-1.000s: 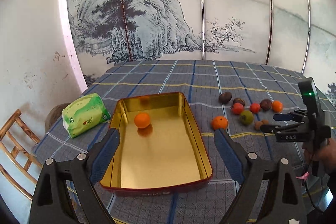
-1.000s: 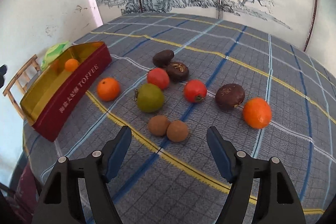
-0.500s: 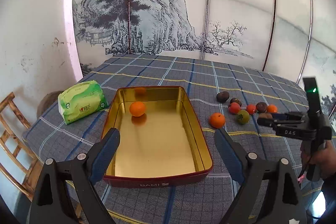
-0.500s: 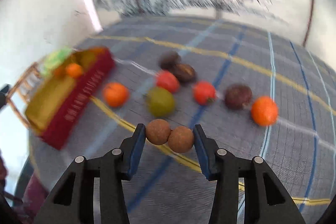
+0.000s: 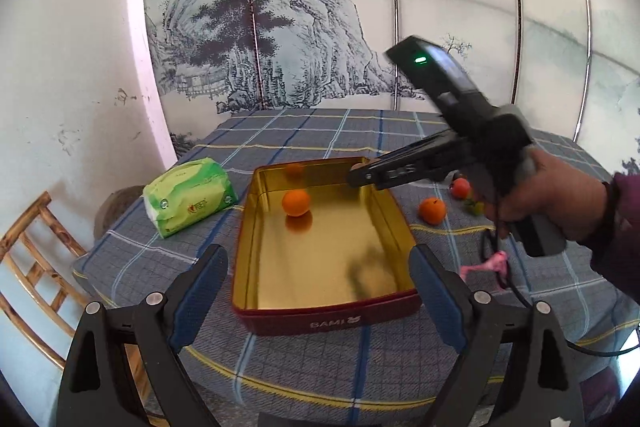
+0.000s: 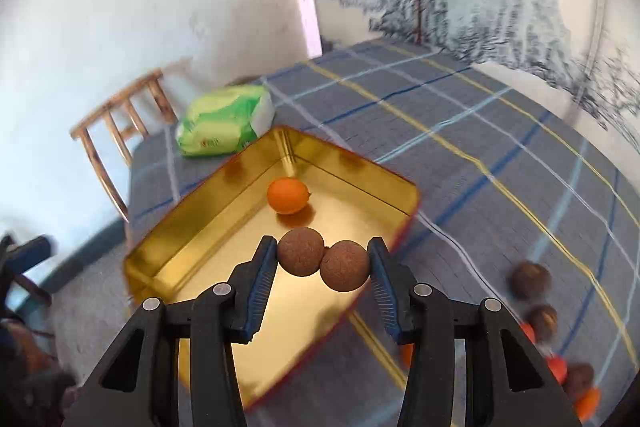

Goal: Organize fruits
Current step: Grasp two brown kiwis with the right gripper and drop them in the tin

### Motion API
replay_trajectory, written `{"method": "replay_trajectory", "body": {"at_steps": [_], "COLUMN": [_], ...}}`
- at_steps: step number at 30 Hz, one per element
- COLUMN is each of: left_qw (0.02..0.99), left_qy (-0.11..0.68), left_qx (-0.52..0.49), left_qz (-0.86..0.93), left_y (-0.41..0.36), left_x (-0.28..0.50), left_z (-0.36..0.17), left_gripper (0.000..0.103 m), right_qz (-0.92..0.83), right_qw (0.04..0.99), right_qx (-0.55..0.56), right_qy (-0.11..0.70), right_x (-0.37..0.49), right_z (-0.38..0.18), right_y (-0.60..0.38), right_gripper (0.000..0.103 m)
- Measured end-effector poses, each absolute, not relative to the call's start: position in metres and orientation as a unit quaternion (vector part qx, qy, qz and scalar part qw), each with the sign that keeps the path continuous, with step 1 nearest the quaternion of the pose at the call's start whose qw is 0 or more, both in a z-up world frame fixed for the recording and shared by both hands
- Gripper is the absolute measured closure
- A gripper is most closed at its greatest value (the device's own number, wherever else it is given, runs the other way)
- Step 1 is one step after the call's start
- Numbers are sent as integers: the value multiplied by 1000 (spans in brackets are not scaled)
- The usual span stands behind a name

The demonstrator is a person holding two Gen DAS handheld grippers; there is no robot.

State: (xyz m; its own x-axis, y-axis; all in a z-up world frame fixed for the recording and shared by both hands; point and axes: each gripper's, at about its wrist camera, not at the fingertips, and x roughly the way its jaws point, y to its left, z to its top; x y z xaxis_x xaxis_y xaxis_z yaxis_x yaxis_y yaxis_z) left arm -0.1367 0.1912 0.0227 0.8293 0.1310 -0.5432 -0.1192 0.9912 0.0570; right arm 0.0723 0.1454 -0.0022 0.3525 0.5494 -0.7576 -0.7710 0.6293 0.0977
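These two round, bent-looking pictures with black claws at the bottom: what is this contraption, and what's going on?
There is no robot. A person holds a hand-operated claw in each hand, and each claw carries a wide-angle camera that looks along its two fingers, which bends the picture.

The left camera shows the left claw open and empty over a gold tin on a checked tablecloth. One orange lies in the tin. A green tissue pack lies beside it, and more fruit waits on the cloth. The person's hand brings the right claw in from the right.

The right camera shows that claw pinching two brown round fruits side by side over the tin, its jaws having just closed on them.
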Motion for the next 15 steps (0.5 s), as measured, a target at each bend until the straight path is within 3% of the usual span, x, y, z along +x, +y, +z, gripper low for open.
{"method": "replay_trajectory", "body": {"at_steps": [6,15], "left_qw": [954,950], "left_qy": [293,304], "left_qx": [9,-11], "left_qz": [68,68], "left_y": [203,215], "left_x": [-143,-147], "left_z": [15,9], "left_gripper": [13,13], "right_qz": [387,360], "right_qw": [803,811], "right_qx": [-177,-139], "right_qy": [418,438], "right_x": [90,117], "right_z": [-29,-39], "right_y": [187,204], "right_gripper": [55,55]}}
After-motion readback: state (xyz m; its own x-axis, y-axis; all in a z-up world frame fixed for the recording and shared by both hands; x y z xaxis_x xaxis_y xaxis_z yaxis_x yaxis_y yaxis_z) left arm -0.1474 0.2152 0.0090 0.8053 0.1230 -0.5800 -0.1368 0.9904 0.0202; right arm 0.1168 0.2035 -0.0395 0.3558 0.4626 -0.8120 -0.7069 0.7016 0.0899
